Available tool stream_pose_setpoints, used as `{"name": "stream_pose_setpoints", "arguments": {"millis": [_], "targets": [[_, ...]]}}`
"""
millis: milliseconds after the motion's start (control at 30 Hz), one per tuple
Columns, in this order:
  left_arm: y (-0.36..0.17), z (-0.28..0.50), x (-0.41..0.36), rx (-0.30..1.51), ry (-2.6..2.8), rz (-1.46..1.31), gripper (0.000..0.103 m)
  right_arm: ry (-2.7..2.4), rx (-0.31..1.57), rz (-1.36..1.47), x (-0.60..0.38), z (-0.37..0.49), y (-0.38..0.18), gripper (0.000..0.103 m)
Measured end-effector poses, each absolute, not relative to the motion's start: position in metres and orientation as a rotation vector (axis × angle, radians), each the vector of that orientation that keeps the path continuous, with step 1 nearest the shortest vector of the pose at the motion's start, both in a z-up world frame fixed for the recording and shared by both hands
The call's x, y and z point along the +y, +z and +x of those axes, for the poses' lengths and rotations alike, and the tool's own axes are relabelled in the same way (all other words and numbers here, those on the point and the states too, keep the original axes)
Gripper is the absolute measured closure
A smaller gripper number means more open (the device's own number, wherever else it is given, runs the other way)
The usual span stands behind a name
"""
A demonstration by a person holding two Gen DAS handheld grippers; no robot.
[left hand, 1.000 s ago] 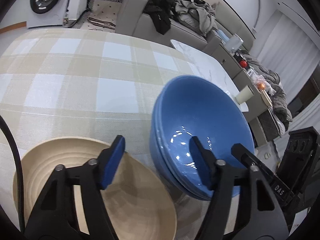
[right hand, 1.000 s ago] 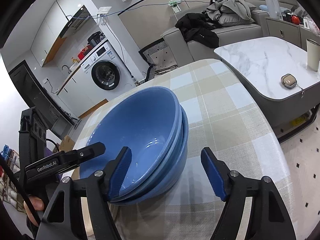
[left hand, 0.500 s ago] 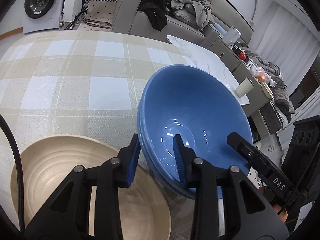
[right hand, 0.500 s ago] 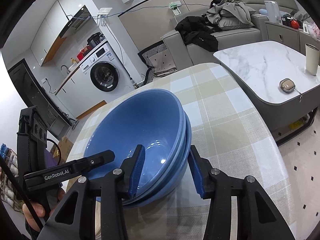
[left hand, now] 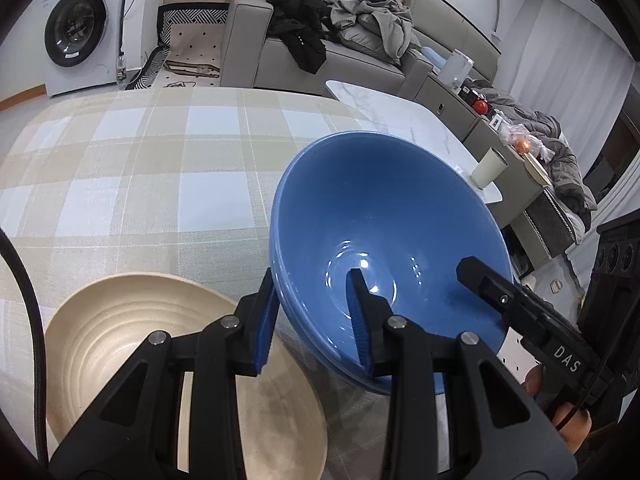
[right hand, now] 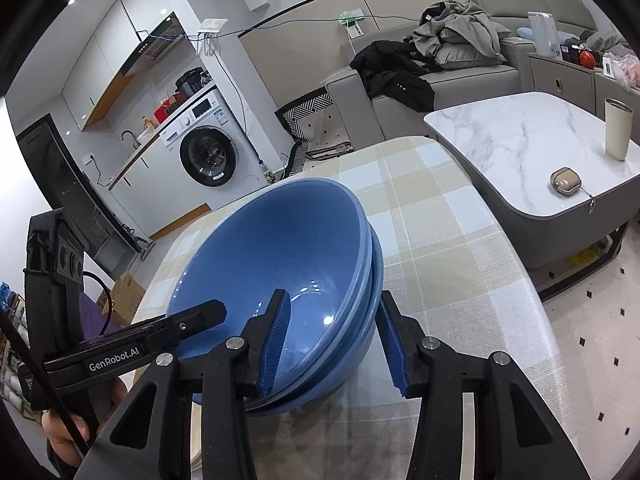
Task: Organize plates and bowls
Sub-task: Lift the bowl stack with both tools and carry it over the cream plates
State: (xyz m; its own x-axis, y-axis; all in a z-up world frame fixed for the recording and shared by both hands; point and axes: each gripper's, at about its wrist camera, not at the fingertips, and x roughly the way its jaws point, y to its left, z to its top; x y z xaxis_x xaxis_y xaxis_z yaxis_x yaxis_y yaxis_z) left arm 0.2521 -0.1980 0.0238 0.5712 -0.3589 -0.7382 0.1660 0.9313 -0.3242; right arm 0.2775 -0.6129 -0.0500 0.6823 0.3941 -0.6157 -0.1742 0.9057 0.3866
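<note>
A stack of blue bowls [left hand: 384, 216], nested one inside another, sits tilted at the near part of a checked table [left hand: 132, 168]. Two hand-held grippers pinch its rim from opposite sides, probably so the heavy stack can be lifted level without slipping.

The left gripper [left hand: 316, 316] comes at the bowls from their left. Its fingers [left hand: 266, 322] have just been closing and now pinch the stack's wall, one finger outside, the other inside the top bowl. The gripper points steeply down towards the bowls.

The right gripper [right hand: 334, 342] comes from the bowls' right. Its fingers [right hand: 276, 336] have also just been closing and now clamp the rims, one finger inside the top bowl, the other against the outer wall of the stack. It also slopes downward, though less steeply. In each wrist view the other gripper shows across the bowls, with part of the person's hand [right hand: 76, 420] around its handle.

A cream ribbed bowl [left hand: 132, 344] lies just left of the blue bowls, under the left gripper, and is not held. It looks like a possible place to set the stack, or the next item to sort. Whether the blue bowls have left the table cannot be told for sure; their tilt suggests one side is rising.

Beyond the bowls stand a marble side table [right hand: 532, 148], a sofa [left hand: 360, 52] with clothes, and a washing machine [right hand: 208, 152].
</note>
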Motion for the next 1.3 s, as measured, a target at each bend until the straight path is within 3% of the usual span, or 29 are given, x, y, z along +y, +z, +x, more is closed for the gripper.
{"name": "stream_pose_setpoints", "arguments": {"millis": [1300], "targets": [[0.162,0.08,-0.152,0.639,-0.21,-0.172,0.073,0.431,0.596,0.213,-0.565,0.196,0.036,0.058]]}}
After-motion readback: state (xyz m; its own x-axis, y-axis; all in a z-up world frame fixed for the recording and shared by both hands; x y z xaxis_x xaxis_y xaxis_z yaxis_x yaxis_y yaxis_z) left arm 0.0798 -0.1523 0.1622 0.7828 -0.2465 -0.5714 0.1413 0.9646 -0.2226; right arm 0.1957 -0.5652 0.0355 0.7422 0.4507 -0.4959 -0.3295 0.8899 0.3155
